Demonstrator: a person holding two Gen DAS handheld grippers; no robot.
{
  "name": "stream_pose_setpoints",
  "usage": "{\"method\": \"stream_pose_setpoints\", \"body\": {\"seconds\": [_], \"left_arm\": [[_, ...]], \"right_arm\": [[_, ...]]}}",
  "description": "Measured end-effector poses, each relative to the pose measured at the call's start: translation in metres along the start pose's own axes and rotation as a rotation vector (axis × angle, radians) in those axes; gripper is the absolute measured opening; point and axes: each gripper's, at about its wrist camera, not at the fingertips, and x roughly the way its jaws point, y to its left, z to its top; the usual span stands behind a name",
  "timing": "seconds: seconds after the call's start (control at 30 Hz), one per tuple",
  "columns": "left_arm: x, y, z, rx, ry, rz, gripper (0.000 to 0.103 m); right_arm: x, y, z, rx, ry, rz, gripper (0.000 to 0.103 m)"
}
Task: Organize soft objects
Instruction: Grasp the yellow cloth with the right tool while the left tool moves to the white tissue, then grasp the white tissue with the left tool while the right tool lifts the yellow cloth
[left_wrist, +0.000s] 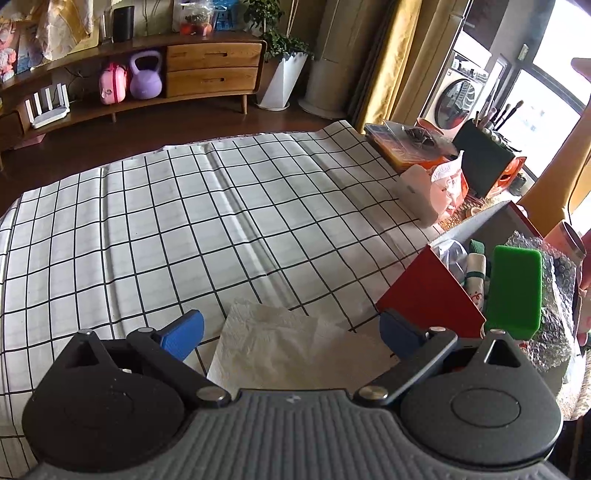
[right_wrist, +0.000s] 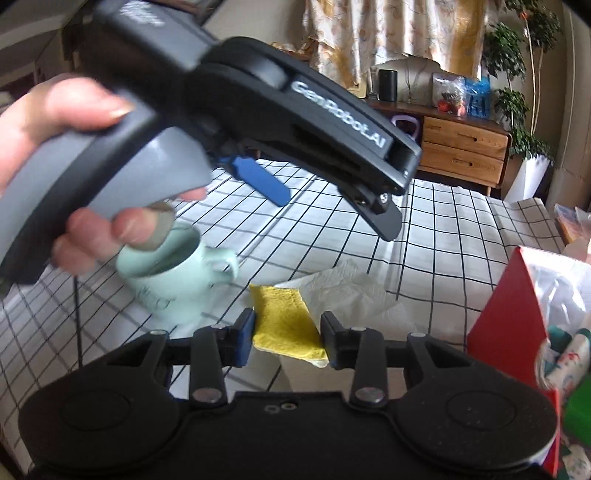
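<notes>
My right gripper (right_wrist: 288, 338) is shut on a yellow sponge (right_wrist: 284, 325), with both pads pressed against its sides, and holds it above the checked cloth. A crumpled white paper towel (right_wrist: 351, 291) lies just beyond the sponge. In the left wrist view that paper towel (left_wrist: 295, 347) lies below my left gripper (left_wrist: 291, 332), which is open with nothing between its fingers. The right wrist view shows the left gripper (right_wrist: 325, 201) from the side, held by a hand (right_wrist: 55, 110). A red box (left_wrist: 428, 291) to the right holds a green sponge (left_wrist: 515, 291), bubble wrap (left_wrist: 554, 317) and rolled cloths.
A mint-green mug (right_wrist: 166, 284) stands on the checked tablecloth (left_wrist: 184, 221) under the hand. At the table's right edge are a tissue box (left_wrist: 417, 192), a bag, a plastic case and a brush holder (left_wrist: 484, 155). A wooden sideboard (left_wrist: 210, 70) stands beyond the table.
</notes>
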Motion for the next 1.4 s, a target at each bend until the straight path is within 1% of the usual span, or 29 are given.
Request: {"method": "stream_pose_setpoints", "body": {"seconds": [0.07, 0.13, 0.2, 0.23, 0.3, 0.33, 0.37, 0.43, 0.47, 0.5, 0.53, 0.63, 0.7, 0.8, 0.83, 0.87, 0.9, 0.97, 1.0, 1.07, 1.1, 1.2, 1.4], "left_arm": [[-0.002, -0.006, -0.004, 0.013, 0.006, -0.010, 0.102], [0.002, -0.013, -0.010, 0.033, 0.030, -0.024, 0.102], [0.010, -0.024, -0.019, 0.075, 0.046, 0.006, 0.102], [0.015, -0.030, -0.024, 0.102, 0.049, 0.025, 0.102], [0.027, -0.038, -0.031, 0.123, 0.068, 0.052, 0.102], [0.035, -0.040, -0.035, 0.123, 0.083, 0.058, 0.100], [0.042, -0.041, -0.040, 0.124, 0.094, 0.066, 0.097], [0.054, -0.046, -0.046, 0.142, 0.107, 0.091, 0.083], [0.061, -0.047, -0.049, 0.150, 0.118, 0.108, 0.079], [0.066, -0.048, -0.051, 0.154, 0.126, 0.118, 0.071], [0.070, -0.049, -0.053, 0.159, 0.130, 0.124, 0.067], [0.079, -0.051, -0.057, 0.172, 0.134, 0.151, 0.065], [0.080, -0.049, -0.058, 0.158, 0.122, 0.149, 0.063], [0.080, -0.047, -0.058, 0.136, 0.105, 0.149, 0.054], [0.080, -0.046, -0.058, 0.131, 0.098, 0.148, 0.045], [0.079, -0.045, -0.058, 0.126, 0.091, 0.145, 0.040], [0.078, -0.044, -0.059, 0.121, 0.082, 0.143, 0.031], [0.076, -0.041, -0.058, 0.105, 0.068, 0.140, 0.023], [0.076, -0.040, -0.058, 0.101, 0.063, 0.138, 0.013], [0.075, -0.038, -0.059, 0.106, 0.057, 0.136, 0.009], [0.075, -0.039, -0.059, 0.113, 0.054, 0.137, 0.005], [0.074, -0.041, -0.061, 0.125, 0.043, 0.139, 0.003], [0.058, -0.036, -0.061, 0.098, -0.002, 0.131, 0.002]], "right_arm": [[-0.009, 0.002, -0.009, 0.007, 0.010, 0.009, 0.038], [-0.015, 0.003, -0.017, 0.017, 0.024, 0.018, 0.037], [-0.022, 0.007, -0.025, 0.023, 0.036, 0.022, 0.035], [-0.024, 0.008, -0.029, 0.026, 0.045, 0.034, 0.028], [-0.030, 0.010, -0.035, 0.029, 0.046, 0.031, 0.028], [-0.032, 0.010, -0.037, 0.030, 0.045, 0.029, 0.028], [-0.034, 0.010, -0.039, 0.033, 0.044, 0.029, 0.028], [-0.034, 0.008, -0.043, 0.034, 0.052, 0.032, 0.027], [-0.035, 0.008, -0.045, 0.033, 0.054, 0.034, 0.027], [-0.036, 0.007, -0.046, 0.030, 0.054, 0.036, 0.027], [-0.038, 0.006, -0.048, 0.030, 0.052, 0.036, 0.027], [-0.042, 0.001, -0.052, 0.056, 0.043, 0.046, 0.027], [-0.042, -0.001, -0.053, 0.065, 0.038, 0.050, 0.027], [-0.042, -0.002, -0.056, 0.071, 0.036, 0.057, 0.026], [-0.042, -0.004, -0.057, 0.075, 0.035, 0.059, 0.026], [-0.042, -0.005, -0.059, 0.082, 0.034, 0.062, 0.026], [-0.042, -0.005, -0.059, 0.088, 0.032, 0.063, 0.026], [-0.044, -0.004, -0.060, 0.094, 0.029, 0.063, 0.026], [-0.044, -0.004, -0.060, 0.096, 0.028, 0.063, 0.026], [-0.045, -0.005, -0.061, 0.102, 0.024, 0.062, 0.026], [-0.045, -0.005, -0.062, 0.107, 0.023, 0.062, 0.026], [-0.047, -0.008, -0.062, 0.119, 0.018, 0.056, 0.026], [-0.060, -0.014, -0.066, 0.148, 0.001, 0.022, 0.025]]}}
